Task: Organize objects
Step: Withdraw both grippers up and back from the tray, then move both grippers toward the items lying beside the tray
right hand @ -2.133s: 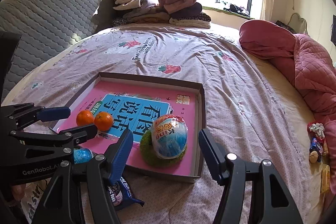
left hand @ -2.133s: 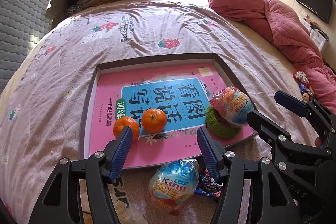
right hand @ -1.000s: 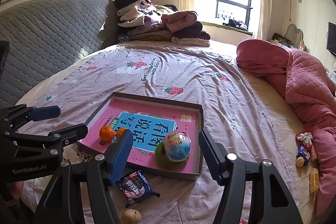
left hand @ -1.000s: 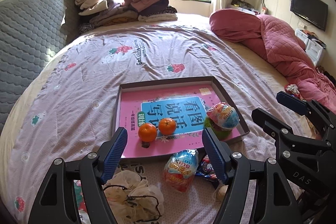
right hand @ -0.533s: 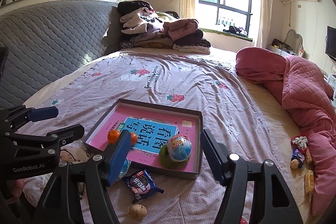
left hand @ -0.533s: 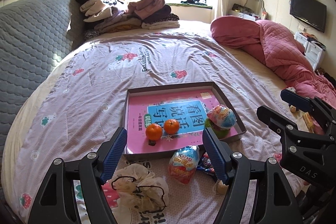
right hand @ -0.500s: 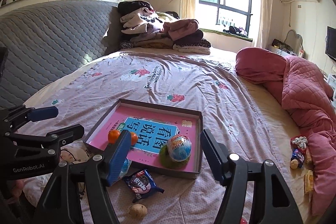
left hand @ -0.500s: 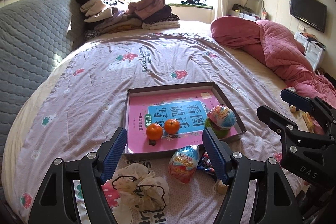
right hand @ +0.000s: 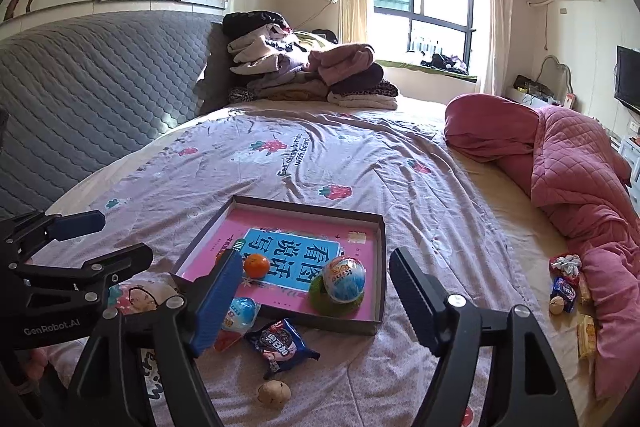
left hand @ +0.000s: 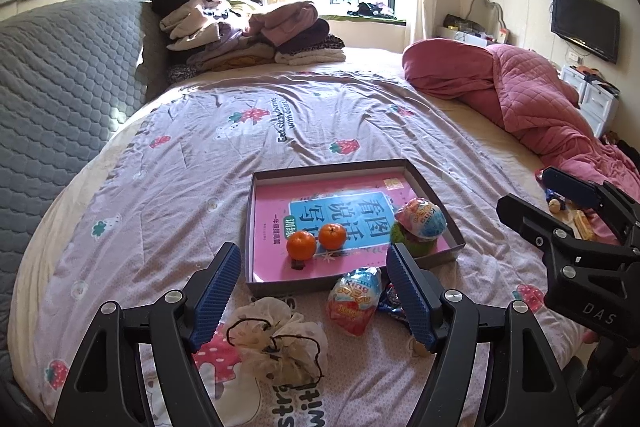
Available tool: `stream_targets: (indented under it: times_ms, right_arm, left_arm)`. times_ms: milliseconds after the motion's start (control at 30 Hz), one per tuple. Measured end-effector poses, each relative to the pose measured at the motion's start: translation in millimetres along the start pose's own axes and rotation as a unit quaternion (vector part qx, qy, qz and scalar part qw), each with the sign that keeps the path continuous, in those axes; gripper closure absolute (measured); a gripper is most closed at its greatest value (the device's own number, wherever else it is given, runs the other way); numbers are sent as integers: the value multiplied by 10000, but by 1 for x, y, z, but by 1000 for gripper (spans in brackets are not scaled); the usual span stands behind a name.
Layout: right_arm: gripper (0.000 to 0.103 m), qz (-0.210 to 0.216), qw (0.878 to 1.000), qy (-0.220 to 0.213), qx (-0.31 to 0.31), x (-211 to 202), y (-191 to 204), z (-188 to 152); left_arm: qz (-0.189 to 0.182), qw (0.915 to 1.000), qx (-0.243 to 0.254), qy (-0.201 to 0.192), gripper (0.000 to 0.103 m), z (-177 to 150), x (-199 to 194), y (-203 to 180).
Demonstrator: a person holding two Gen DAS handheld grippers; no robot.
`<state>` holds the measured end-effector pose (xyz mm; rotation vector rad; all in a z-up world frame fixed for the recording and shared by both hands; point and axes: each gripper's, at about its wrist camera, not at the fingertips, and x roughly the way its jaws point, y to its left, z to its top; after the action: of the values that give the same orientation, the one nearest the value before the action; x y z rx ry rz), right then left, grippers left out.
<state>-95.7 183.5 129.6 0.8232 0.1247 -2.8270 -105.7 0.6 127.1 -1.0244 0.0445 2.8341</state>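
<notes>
The bed [left hand: 240, 155] carries a shallow box [left hand: 436, 187]; just before the box lie an egg-shaped packet [left hand: 354, 301], a cookie packet [right hand: 282, 345] and a walnut [right hand: 273, 392].

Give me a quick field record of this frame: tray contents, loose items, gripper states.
tray: shallow box on the bed, pink book lying inside
in tray: two oranges, one foil egg on a green ring
loose, near edge of tray: second foil egg, cookie packet, walnut, mesh pouch
left gripper: open, empty
right gripper: opening, nothing between the jaws
</notes>
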Motion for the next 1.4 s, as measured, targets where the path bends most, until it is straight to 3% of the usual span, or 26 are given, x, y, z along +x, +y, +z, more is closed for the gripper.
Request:
stream_targets:
  times_ms: [567, 1400]
  right_arm:
    - [27, 57, 10000, -42, 48, -21, 7, -19]
    - [27, 68, 9999, 135, -28, -30, 7, -45]
  left_arm:
    - [72, 9999, -127, 9, 26, -28, -15, 12]
    - [99, 9999, 121, 60, 26, -51, -18, -11]
